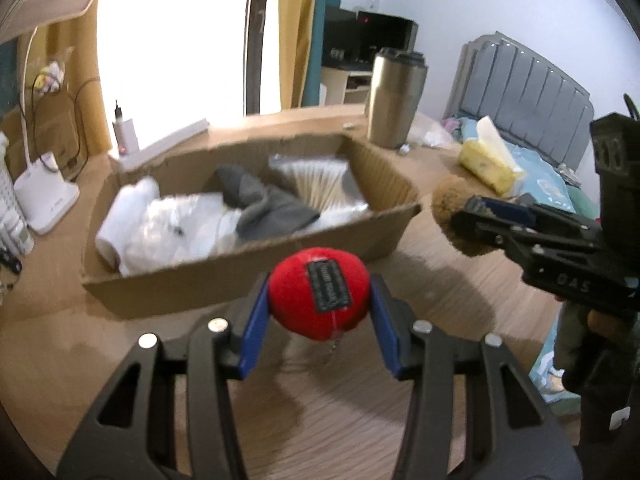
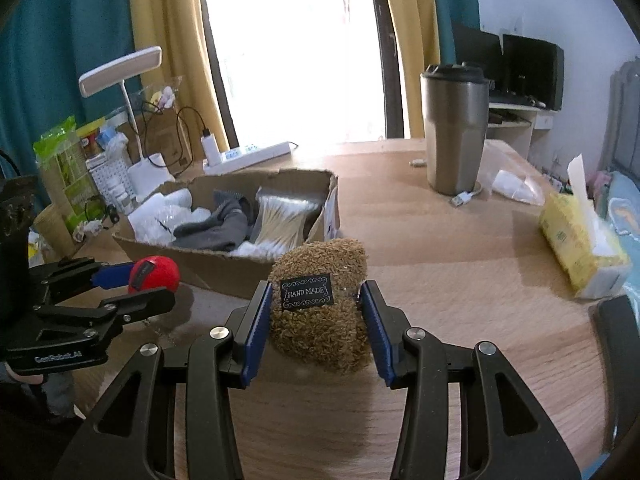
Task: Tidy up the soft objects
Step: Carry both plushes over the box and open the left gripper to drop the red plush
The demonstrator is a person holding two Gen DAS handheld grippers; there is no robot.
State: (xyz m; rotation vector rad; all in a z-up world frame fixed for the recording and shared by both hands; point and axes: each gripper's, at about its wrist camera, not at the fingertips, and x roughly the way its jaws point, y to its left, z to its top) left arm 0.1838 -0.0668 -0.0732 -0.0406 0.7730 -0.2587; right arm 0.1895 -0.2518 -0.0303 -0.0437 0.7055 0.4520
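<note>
Clamped between the blue pads of the left gripper (image 1: 320, 300): a round red plush ball (image 1: 319, 294) with a dark stitched label, lifted clear of the light wooden tabletop (image 2: 460, 248), just in front of the near wall of the open brown cardboard box (image 1: 248, 276). Pinched in the right gripper (image 2: 316, 312): a shaggy tan-brown plush toy (image 2: 320, 304) bearing a black "HAND MADE" tag, pads pressed into both its sides, raised just beside the box's near right corner. Both grippers side by side, the red ball to the left of the tan toy, neither inside the box.

Already lying in the box: a crumpled grey cloth (image 2: 216, 228) at the middle, a clear packet of cotton swabs (image 2: 280, 220) toward the right end, white soft wrapping (image 1: 160, 224) toward the left end.

Near the far edge of the table, a tall steel tumbler with a black lid (image 2: 456, 128); at the right edge, a yellow pack of tissues (image 2: 576, 244). Behind the box at the far left, a white desk lamp (image 2: 124, 80) and a white power strip (image 2: 248, 156) beside the bright window.
</note>
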